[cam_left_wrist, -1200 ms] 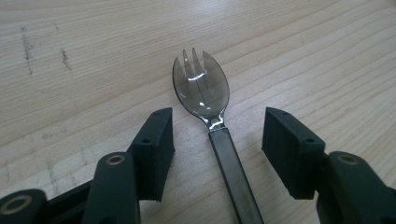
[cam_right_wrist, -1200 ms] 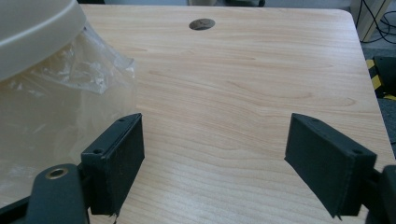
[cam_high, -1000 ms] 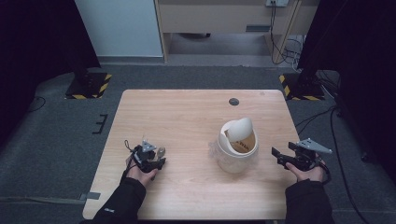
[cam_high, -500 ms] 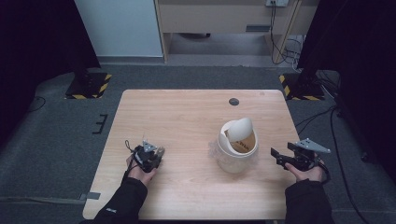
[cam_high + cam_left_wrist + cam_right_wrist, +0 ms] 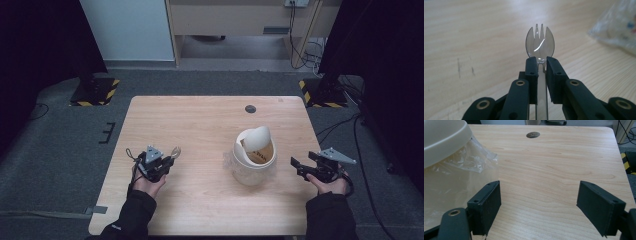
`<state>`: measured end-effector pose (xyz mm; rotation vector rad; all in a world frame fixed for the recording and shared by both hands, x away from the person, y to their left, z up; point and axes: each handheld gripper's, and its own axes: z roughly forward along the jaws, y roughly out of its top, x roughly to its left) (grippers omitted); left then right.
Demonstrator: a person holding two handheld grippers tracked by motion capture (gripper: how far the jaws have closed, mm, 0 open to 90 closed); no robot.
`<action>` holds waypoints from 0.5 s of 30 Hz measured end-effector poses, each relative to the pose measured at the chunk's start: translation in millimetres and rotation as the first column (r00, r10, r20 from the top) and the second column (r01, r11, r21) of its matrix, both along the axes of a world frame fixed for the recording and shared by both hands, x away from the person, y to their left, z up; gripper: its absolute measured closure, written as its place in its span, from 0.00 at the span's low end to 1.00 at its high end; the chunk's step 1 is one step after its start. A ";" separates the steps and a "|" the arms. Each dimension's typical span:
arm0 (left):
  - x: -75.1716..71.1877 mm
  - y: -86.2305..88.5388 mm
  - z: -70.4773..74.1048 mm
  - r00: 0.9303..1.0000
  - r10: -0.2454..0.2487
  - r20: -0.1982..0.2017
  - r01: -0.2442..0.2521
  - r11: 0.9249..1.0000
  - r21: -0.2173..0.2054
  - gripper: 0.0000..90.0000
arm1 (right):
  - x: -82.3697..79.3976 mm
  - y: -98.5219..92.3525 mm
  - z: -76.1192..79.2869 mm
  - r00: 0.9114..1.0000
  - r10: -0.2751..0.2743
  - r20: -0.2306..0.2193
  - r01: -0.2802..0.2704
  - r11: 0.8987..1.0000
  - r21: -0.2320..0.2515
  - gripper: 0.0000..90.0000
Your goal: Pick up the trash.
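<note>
A: Near the left edge of the light wooden table, what does the left gripper have?

B: A clear plastic spork. The jaws are clamped on its handle just below the bowl, and the tines stick out past the pads in the left gripper view. In the high view its head shows just beyond the gripper, above the wood.

A: Was it held like that a second ago?

B: No. The jaws have just been closing, with the handle between them, and they now press on it. The hand also sits a little higher and farther from the near edge than before, so the spork is clear of the tabletop.

A: And the right gripper?

B: By the right edge, in the same place as a second ago. Its jaws stand wide apart with bare wood between them.

A: Anything between the two?

B: A cream plastic bin with a swing lid and a clear liner bag, right of centre and unmoved. The right gripper points at it from just beside it. A small dark round hole lies toward the far edge.
</note>
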<state>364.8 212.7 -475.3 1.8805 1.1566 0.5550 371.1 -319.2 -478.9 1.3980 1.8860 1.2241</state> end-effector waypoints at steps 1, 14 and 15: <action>0.0 0.0 0.0 1.000 0.000 0.000 0.000 1.000 0.000 0.89 | 0.0 0.0 0.0 1.000 0.000 0.000 0.000 1.000 0.000 0.22; -21.0 11.6 44.3 0.976 0.032 0.216 0.000 0.989 -0.149 0.89 | -1.5 1.3 7.9 1.000 0.002 0.029 -0.003 0.999 0.039 0.22; -21.0 11.6 44.3 0.976 0.032 0.216 0.000 0.989 -0.149 0.89 | -1.5 1.3 7.9 1.000 0.002 0.029 -0.003 0.999 0.039 0.22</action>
